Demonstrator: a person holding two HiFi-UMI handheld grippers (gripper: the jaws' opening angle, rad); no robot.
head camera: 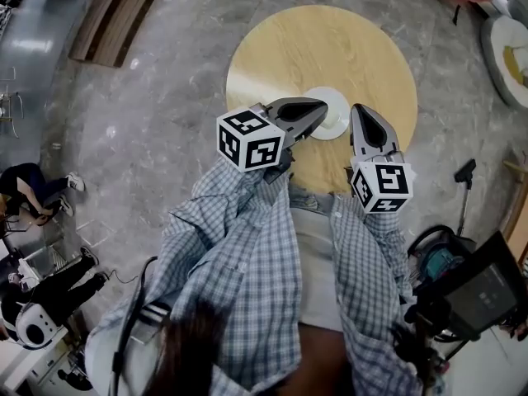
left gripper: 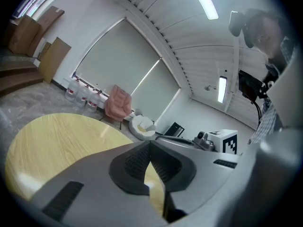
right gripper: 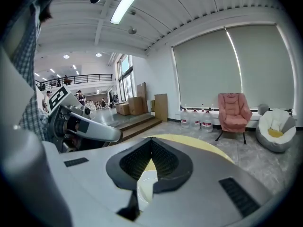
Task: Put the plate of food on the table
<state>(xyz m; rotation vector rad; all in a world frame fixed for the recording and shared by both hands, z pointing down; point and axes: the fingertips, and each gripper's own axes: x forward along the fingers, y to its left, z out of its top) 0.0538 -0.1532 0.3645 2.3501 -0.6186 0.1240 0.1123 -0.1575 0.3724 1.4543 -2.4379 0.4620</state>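
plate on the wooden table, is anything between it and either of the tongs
Nothing visible. The white plate lies on the round table; the left tongs and right tongs, both shut and empty, hang close by it.

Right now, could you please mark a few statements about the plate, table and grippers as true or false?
1. The white plate rests on the round wooden table. True.
2. The left gripper is clamped on the plate's rim. False: its jaws are together with nothing between them.
3. The right gripper is shut and empty. True.
4. A blue armchair stands by the window blinds. False: the armchair is pink.
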